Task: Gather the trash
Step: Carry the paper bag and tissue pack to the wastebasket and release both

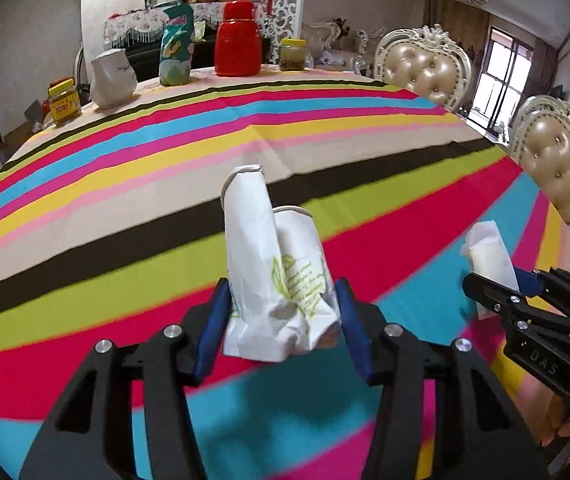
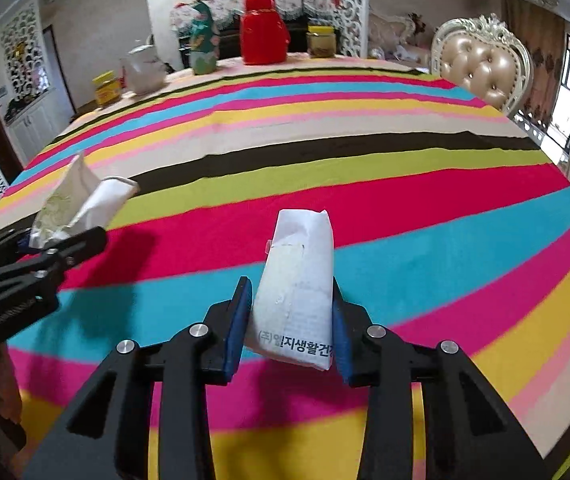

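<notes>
My left gripper [image 1: 283, 304] is shut on a crushed white paper cup with green print [image 1: 277, 264], held above the striped tablecloth [image 1: 125, 208]. The cup also shows at the left of the right wrist view [image 2: 81, 204], with the left gripper [image 2: 45, 256] below it. My right gripper [image 2: 291, 312] is shut on a white packet with Korean print [image 2: 299, 288], also held above the cloth. That packet [image 1: 491, 256] and the right gripper [image 1: 521, 292] show at the right of the left wrist view.
At the table's far edge stand a yellow-lidded jar [image 1: 63, 102], a white pitcher [image 1: 113, 78], a teal flowered bottle [image 1: 176, 44], a red thermos [image 1: 239, 40] and another jar [image 1: 293, 54]. Padded chairs [image 1: 425, 68] stand along the right side.
</notes>
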Available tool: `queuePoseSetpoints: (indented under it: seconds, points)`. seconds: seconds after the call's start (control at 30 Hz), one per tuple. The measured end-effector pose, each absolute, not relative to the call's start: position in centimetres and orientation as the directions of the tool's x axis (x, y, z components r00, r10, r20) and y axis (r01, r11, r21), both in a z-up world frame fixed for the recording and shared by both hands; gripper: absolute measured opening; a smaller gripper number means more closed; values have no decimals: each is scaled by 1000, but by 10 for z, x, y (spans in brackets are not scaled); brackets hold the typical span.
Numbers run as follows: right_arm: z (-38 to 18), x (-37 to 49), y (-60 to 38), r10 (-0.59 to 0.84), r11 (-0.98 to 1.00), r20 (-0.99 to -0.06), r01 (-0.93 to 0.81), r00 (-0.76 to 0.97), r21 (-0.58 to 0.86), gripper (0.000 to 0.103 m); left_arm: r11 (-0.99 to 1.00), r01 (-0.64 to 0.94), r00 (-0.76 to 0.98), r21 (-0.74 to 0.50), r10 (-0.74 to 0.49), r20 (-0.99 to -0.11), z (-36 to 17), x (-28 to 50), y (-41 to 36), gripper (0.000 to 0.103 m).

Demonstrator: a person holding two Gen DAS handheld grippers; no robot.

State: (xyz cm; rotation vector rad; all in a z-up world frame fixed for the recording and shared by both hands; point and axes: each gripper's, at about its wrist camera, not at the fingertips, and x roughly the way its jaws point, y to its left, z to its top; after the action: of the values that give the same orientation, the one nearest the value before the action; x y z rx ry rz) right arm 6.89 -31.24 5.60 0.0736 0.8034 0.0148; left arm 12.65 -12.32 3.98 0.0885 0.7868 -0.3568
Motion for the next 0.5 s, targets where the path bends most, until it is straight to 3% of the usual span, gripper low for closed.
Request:
queuePoseSetpoints:
  seconds: [0.5]
  points:
    - [82,-81,-318,83,992,-614,-8,785,124,36,899,433,688,-67,-378,-619,60,-35,-122,52]
